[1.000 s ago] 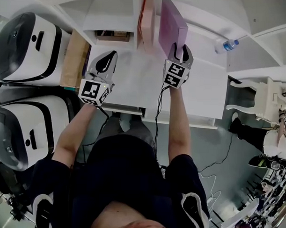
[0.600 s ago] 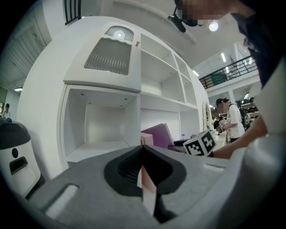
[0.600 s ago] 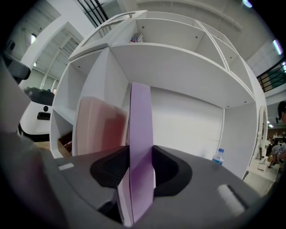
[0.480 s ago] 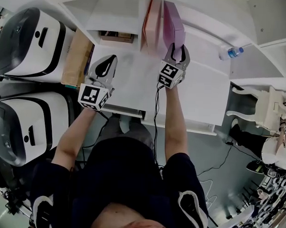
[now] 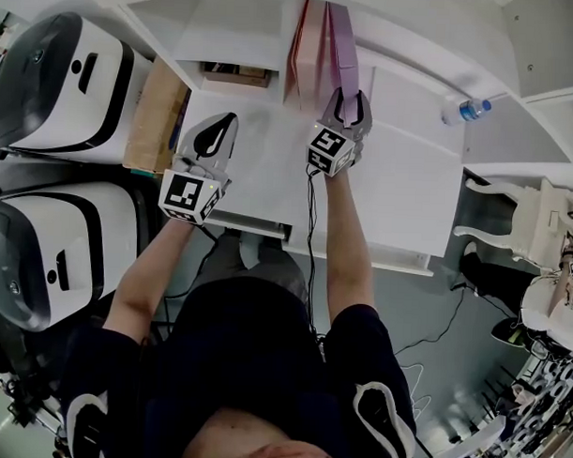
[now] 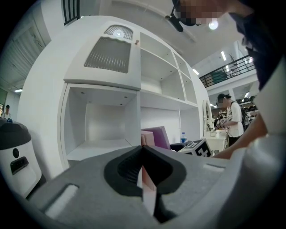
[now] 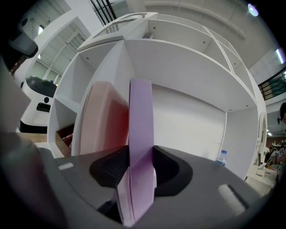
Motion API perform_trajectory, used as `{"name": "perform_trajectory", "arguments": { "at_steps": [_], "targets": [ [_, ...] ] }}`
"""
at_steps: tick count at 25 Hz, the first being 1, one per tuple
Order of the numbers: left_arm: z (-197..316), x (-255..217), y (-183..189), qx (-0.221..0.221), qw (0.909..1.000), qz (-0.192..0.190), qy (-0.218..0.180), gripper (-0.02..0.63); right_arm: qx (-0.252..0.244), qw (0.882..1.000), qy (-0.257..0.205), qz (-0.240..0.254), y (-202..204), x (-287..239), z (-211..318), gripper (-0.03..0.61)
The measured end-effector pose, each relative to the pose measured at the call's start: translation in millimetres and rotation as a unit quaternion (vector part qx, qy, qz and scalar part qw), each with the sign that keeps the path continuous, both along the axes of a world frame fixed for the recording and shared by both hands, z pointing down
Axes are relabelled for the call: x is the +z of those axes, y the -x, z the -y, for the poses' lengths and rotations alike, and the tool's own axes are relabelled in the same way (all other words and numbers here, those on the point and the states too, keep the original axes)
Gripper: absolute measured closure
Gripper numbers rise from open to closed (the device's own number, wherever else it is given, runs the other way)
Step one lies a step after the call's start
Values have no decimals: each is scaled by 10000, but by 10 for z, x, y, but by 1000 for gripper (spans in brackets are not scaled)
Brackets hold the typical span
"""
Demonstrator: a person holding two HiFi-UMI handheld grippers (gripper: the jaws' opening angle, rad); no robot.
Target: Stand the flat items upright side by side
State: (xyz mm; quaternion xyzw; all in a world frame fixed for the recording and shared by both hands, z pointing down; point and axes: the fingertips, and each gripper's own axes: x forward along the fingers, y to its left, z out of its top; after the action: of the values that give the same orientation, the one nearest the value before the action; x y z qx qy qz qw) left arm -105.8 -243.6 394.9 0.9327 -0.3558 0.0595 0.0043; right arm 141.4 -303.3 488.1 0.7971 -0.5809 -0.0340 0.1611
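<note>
1. Purple item (image 5: pixel 342 47) and pink item (image 5: pixel 300 55) are found at the back edge of the desk (image 5: pixel 410 181), inside the open shelf bay.
2. Left gripper (image 5: pixel 218 129) is held over the desk's left part, well apart from both items. Its jaws are pressed together and nothing is gripped.
3. Pink item is already stood on edge beside the bay's left wall.
4. Purple item is pinched at its near edge by the right gripper (image 5: pixel 346 96). Over the last second it has been rolled from a clear tilt to near vertical and brought left, just beside the pink item.
5. Placement is judged nearly done, with only seating and release left. Toppling is possible if it is released early.
6. Water bottle (image 5: pixel 464 110) is left near the desk's back right corner.
</note>
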Motion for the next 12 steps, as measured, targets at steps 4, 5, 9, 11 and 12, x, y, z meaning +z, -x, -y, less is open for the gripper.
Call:
{"name": "perform_trajectory", "arguments": {
  "at_steps": [4, 5, 9, 11, 12],
  "targets": [
    [-3, 23, -16, 3, 10000, 11, 27, 614, -107, 9995, 227, 165, 64, 160, 43, 416],
    [7, 33, -14, 0, 10000, 14, 32, 614, -134, 9993, 287, 207, 76, 192, 62, 416],
    [26, 53, -16, -21, 10000, 0, 53, 614, -136, 9985, 438, 284, 99, 228, 108, 416],
    [21, 51, -31, -13, 10000, 0, 65, 614, -152, 9983, 475, 309, 131, 216, 122, 414],
    [23, 54, -38, -8, 10000, -1, 69, 614, -166, 9982, 483, 329, 151, 214, 129, 414]
  ]
}}
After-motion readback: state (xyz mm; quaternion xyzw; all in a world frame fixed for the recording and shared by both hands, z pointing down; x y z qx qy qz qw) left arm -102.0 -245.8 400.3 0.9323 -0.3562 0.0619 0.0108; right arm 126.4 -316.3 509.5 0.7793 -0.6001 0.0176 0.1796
